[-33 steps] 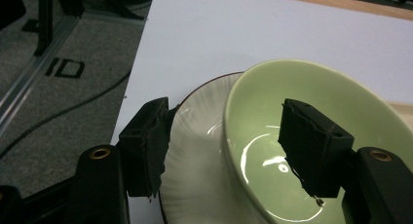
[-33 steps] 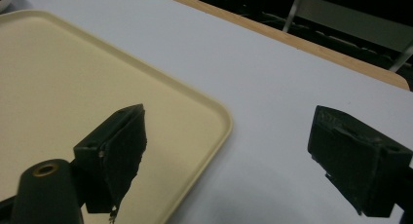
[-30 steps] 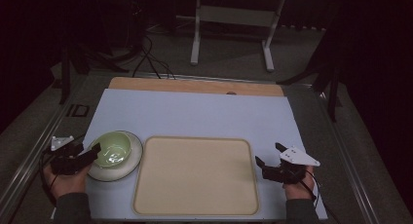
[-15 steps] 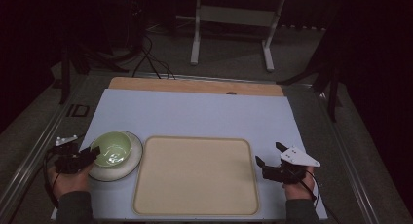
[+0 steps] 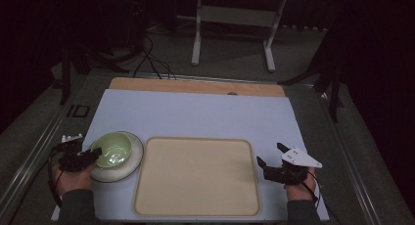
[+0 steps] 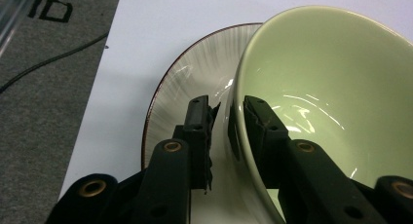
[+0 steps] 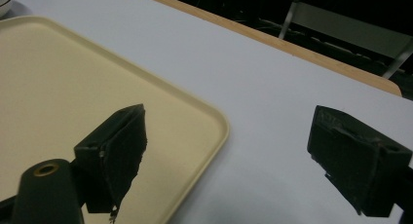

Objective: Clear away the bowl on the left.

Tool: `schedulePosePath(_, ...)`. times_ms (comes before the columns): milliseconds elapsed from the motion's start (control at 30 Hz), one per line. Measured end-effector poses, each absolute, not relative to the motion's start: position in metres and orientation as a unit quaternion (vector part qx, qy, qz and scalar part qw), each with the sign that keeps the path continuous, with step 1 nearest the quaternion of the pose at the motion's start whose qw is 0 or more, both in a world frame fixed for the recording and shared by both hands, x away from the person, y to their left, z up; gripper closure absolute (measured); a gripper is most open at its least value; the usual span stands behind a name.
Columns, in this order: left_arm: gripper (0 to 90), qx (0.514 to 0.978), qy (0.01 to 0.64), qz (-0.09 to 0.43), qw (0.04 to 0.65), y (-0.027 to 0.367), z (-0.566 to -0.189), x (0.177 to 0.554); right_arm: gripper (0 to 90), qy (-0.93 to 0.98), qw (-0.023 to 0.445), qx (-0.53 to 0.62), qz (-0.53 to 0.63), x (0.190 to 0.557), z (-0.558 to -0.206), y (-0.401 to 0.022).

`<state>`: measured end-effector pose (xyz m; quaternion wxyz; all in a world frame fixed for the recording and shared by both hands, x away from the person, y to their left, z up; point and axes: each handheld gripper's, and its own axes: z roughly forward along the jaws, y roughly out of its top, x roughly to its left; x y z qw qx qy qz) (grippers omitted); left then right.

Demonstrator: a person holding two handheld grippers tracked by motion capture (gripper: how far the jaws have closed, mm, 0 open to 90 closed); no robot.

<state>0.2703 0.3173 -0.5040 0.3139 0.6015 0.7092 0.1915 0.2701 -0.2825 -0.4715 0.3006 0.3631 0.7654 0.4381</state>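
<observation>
Near the tabletop's front-left corner, the rim of a green bowl (image 6: pixel 331 87) on a plate (image 6: pixel 190 83) is clamped by the left gripper (image 6: pixel 225 118). The right gripper (image 5: pixel 272 155) is held wide open and empty beside the tray (image 5: pixel 195 176), near the front-right corner.

In the left gripper view the green bowl (image 6: pixel 331 97) runs off the right edge and hides much of the striped plate (image 6: pixel 195 83) beneath it. In the right gripper view the beige tray (image 7: pixel 73 97) is cut off at the left and bottom.

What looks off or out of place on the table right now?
The green bowl sits tilted on its plate, its rim pinched between the left gripper jaws. The beige tray lies flat and bare. Nothing spilled or broken.
</observation>
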Motion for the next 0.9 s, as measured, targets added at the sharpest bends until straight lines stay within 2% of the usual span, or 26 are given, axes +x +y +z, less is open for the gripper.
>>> schedulePosePath(400,81.4,0.591,0.719,0.161,0.329,0.3231,-0.5051,0.2754,13.9,0.767,0.305,0.358,0.437,0.2694,-0.4706,-0.2812)
schedulePosePath(900,82.8,0.586,0.724,0.151,0.333,0.325,-0.505,0.2759,14.1,0.767,0.307,0.356,0.437,0.269,-0.47,-0.282)
